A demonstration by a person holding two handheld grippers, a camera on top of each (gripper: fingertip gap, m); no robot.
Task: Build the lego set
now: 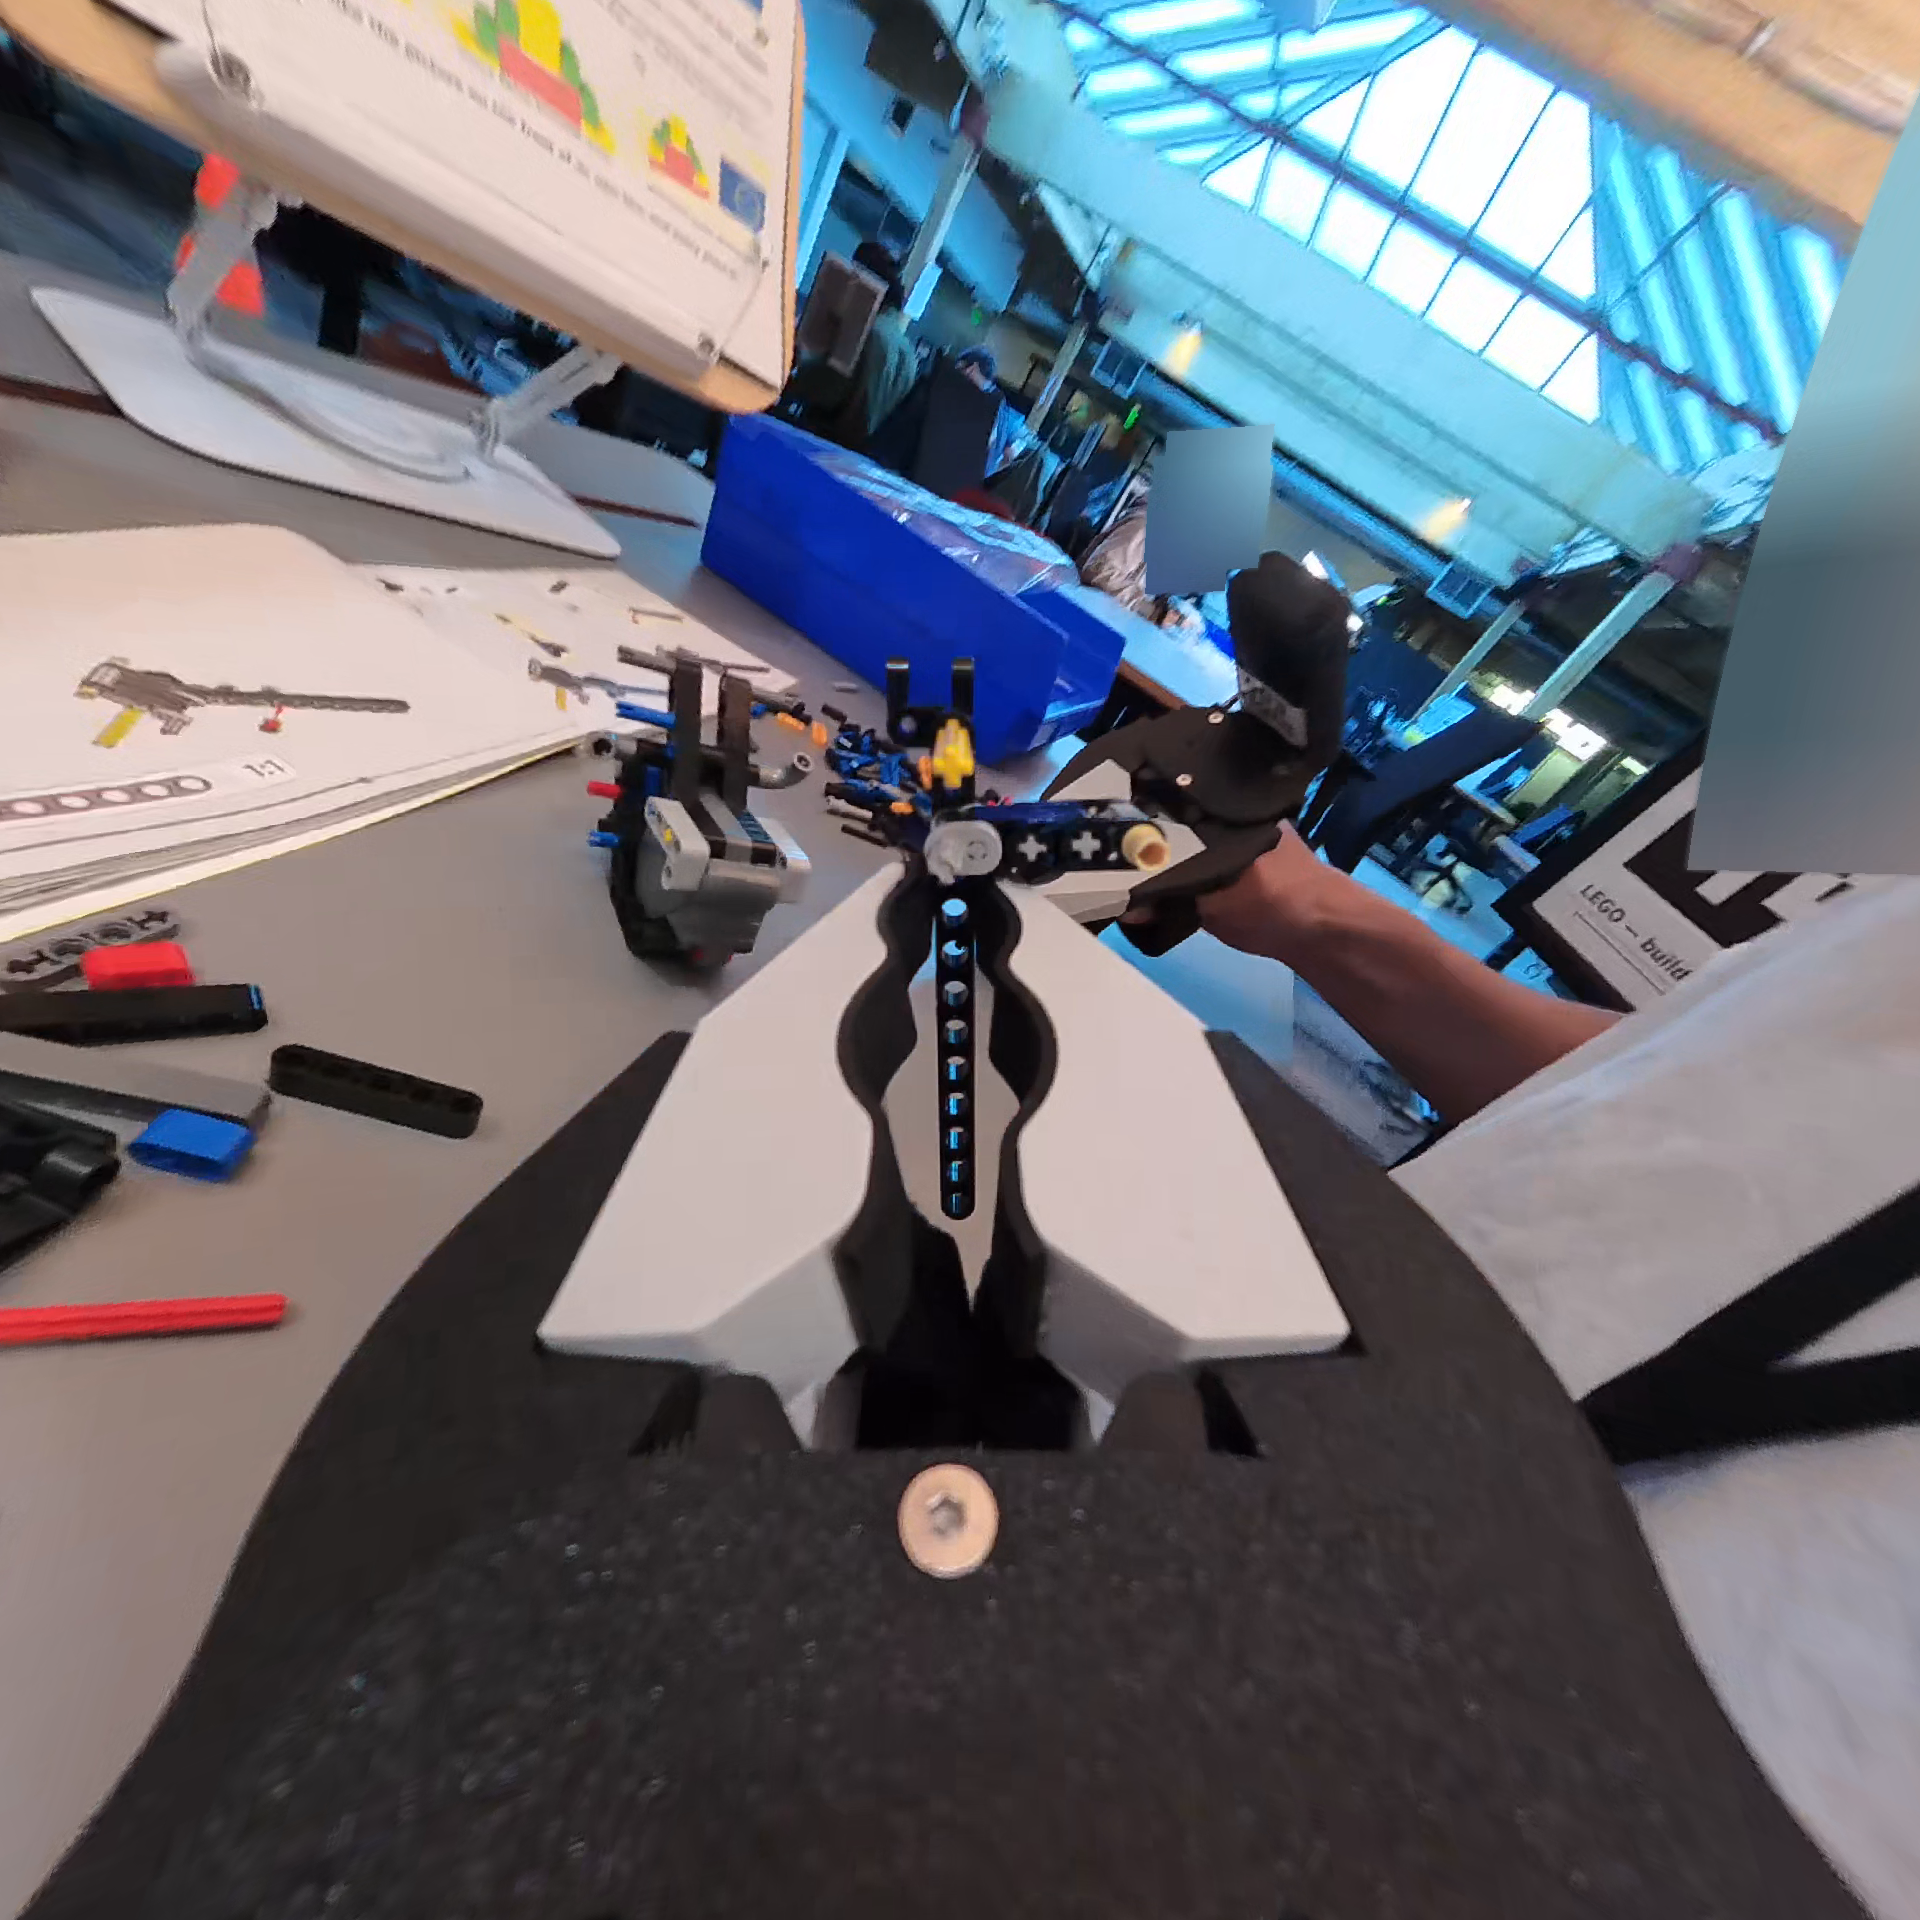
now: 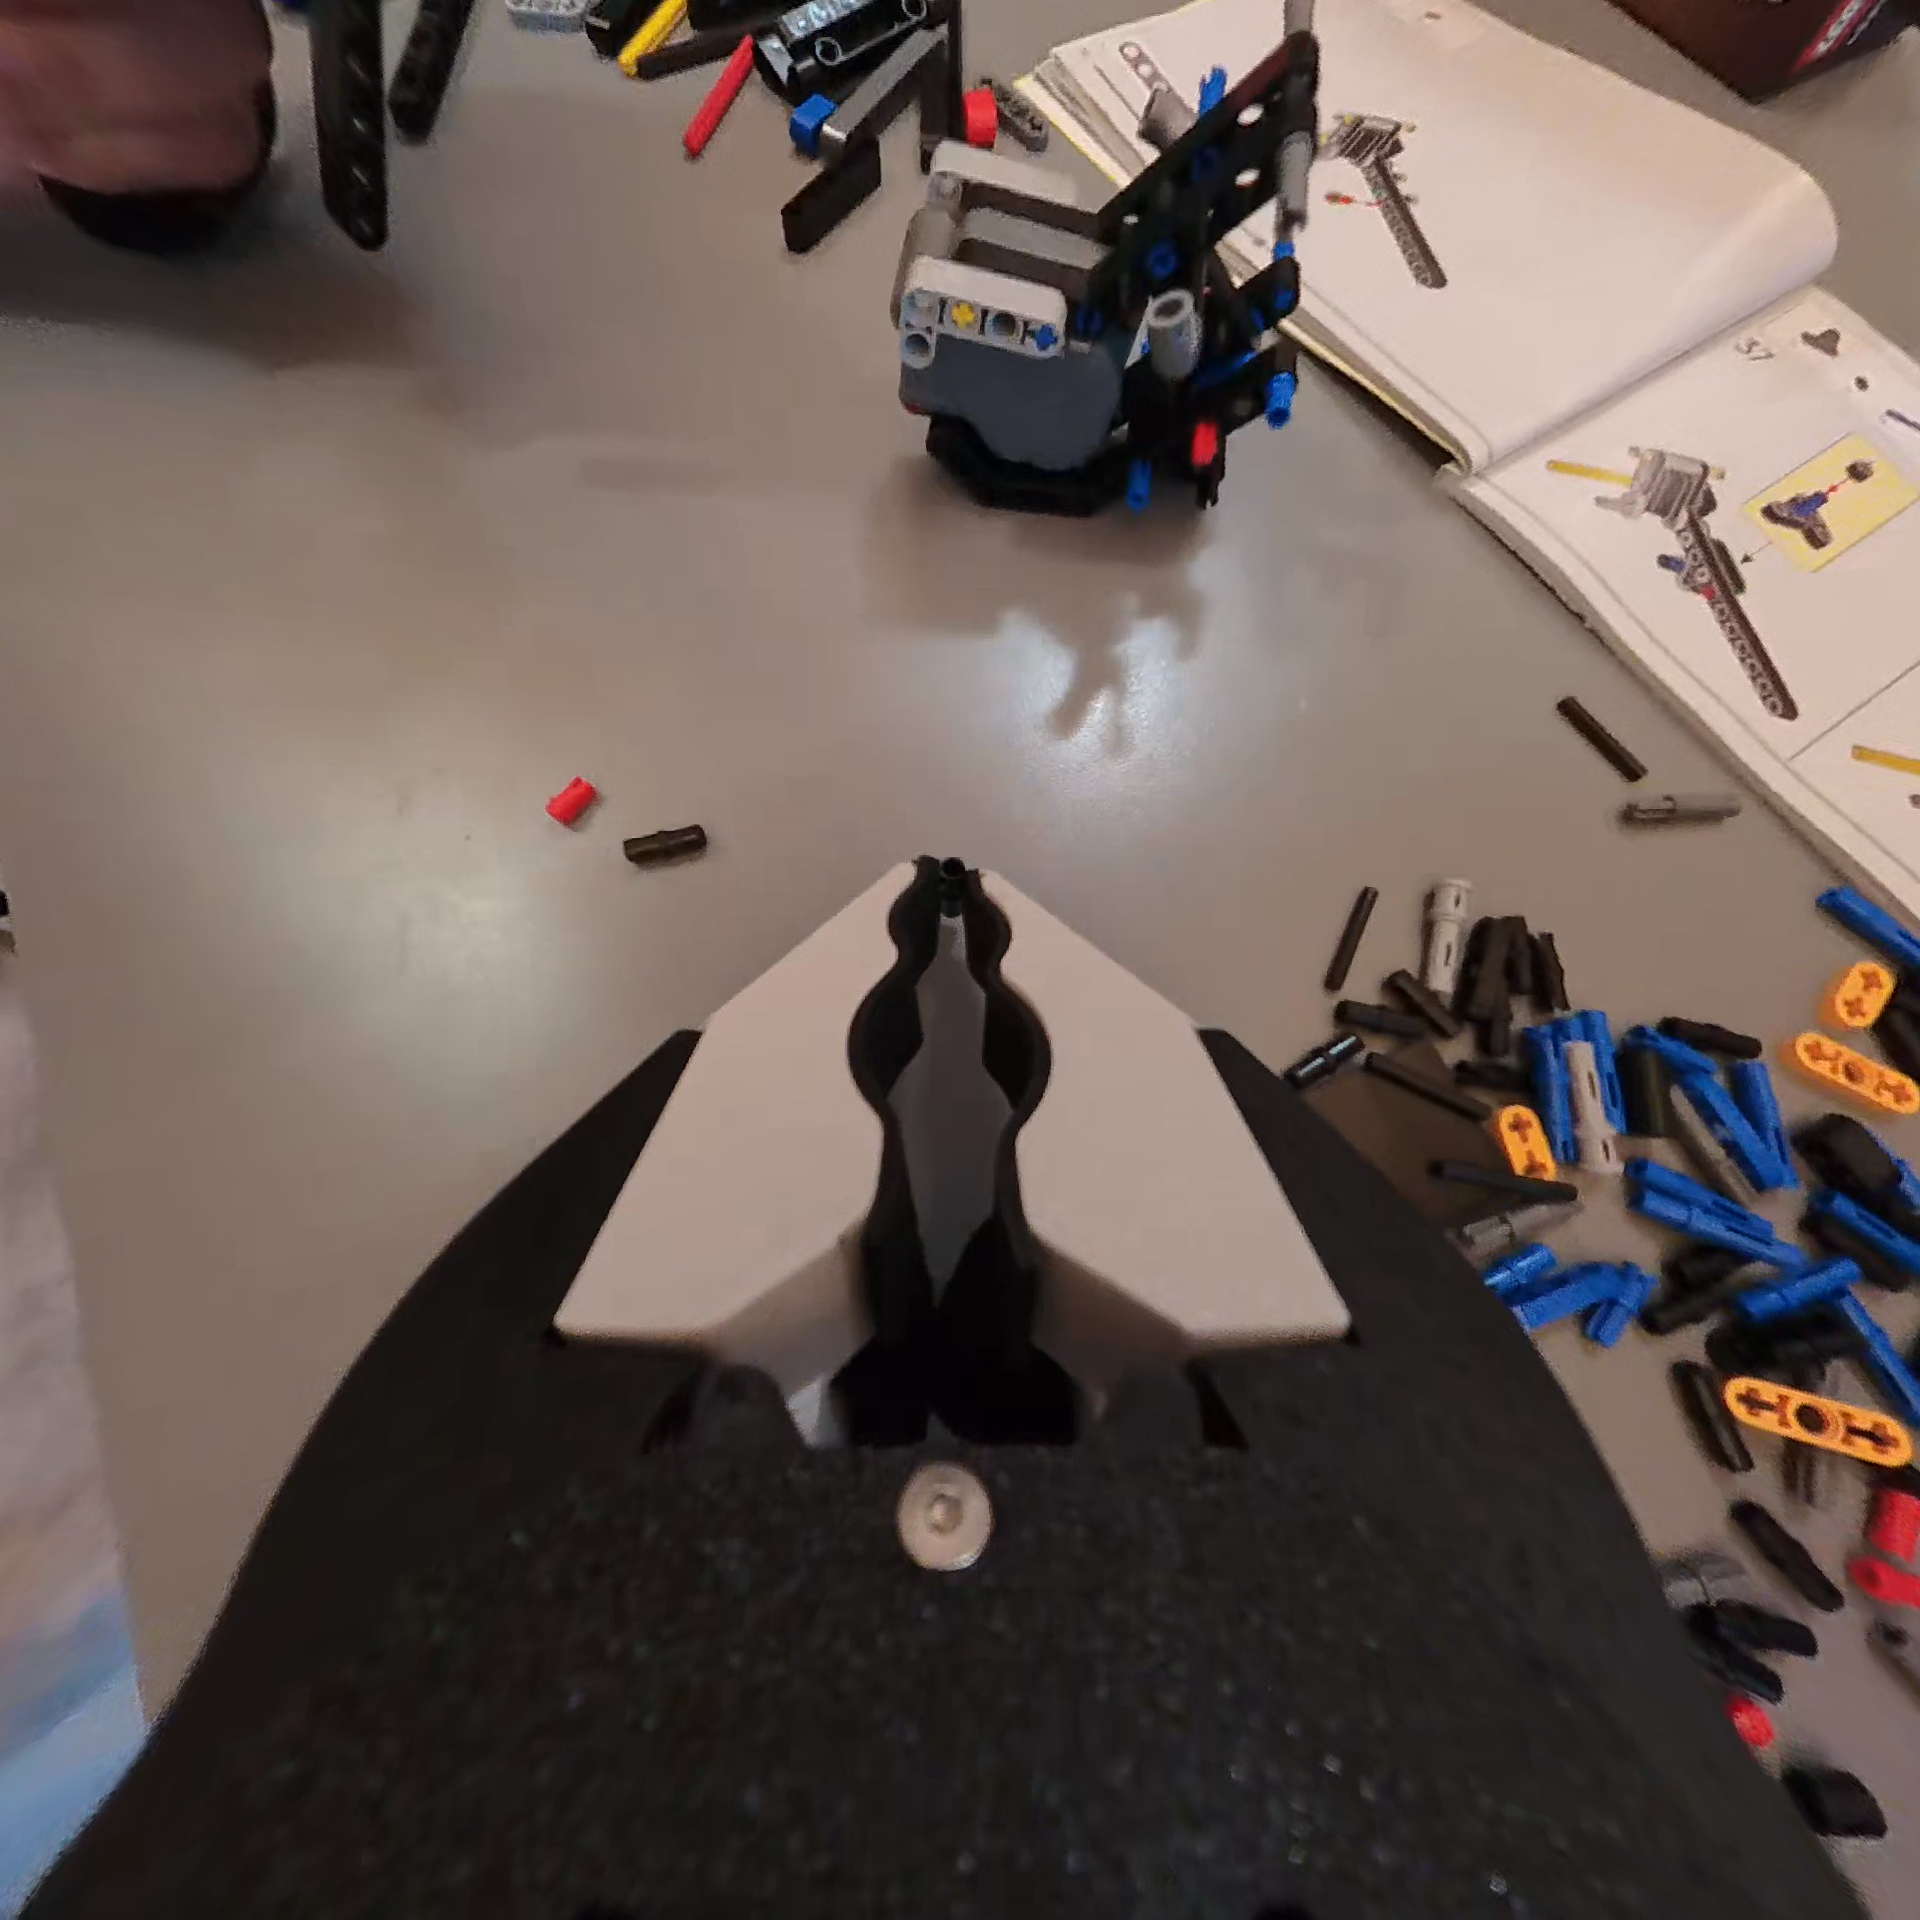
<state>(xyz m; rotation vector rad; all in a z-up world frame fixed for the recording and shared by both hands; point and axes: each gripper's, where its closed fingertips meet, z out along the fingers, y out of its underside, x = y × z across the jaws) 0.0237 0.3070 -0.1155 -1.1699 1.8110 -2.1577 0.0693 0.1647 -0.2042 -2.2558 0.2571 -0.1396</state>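
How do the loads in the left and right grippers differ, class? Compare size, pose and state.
The left gripper holds a long black beam with many holes, lying along its fingers; the right gripper pinches only a tiny black pin at its tips. The beam carries other parts at its far end, a grey hub and a crosswise piece; the pin is bare. Both grippers are shut on black pieces.

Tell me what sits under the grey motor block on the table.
A black base piece shows beneath the grey motor block, resting on the grey table. How the two join is hidden by the block itself.
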